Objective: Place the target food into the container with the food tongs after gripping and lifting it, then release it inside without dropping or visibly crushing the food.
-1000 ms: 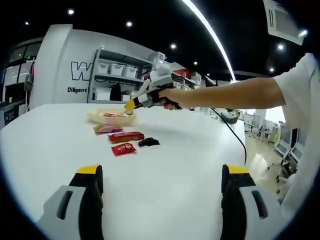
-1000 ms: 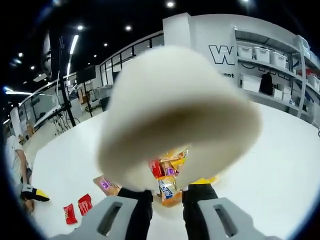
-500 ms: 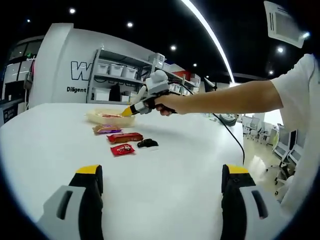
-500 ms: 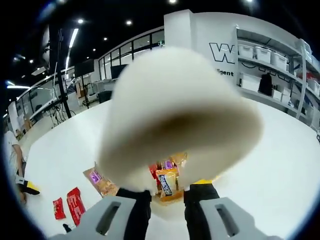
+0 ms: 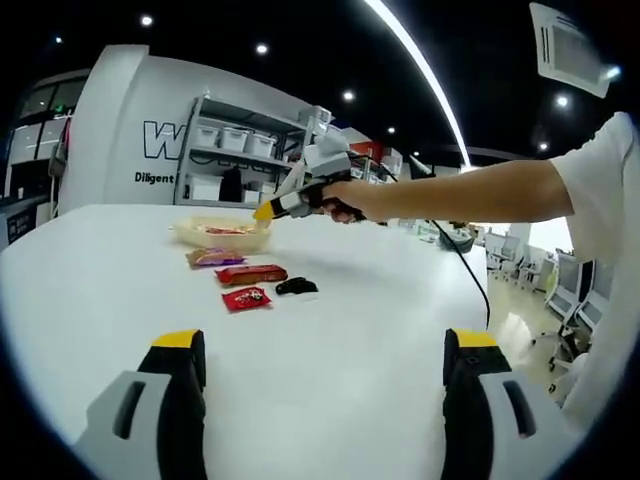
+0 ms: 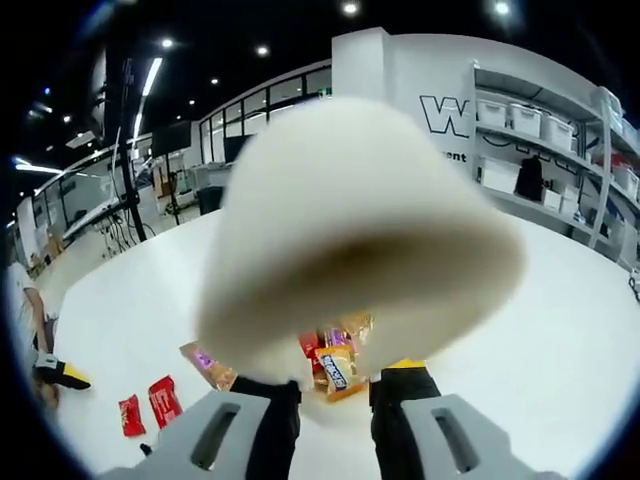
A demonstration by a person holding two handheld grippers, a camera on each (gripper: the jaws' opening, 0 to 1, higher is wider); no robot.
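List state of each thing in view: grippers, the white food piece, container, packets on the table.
right gripper: shut on white food piece, held above the container.
white food piece: gripped, lifted, not released.
left gripper: open, nothing held, low over the table.
container: on the table, snack packets inside.
red packets: lying flat on the table.
purple-and-tan packet: lying beside the container.
dark packet: lying on the table.

Open-plan office or lab: storage shelving [image 5: 232, 160], desk chairs [image 5: 568, 296].
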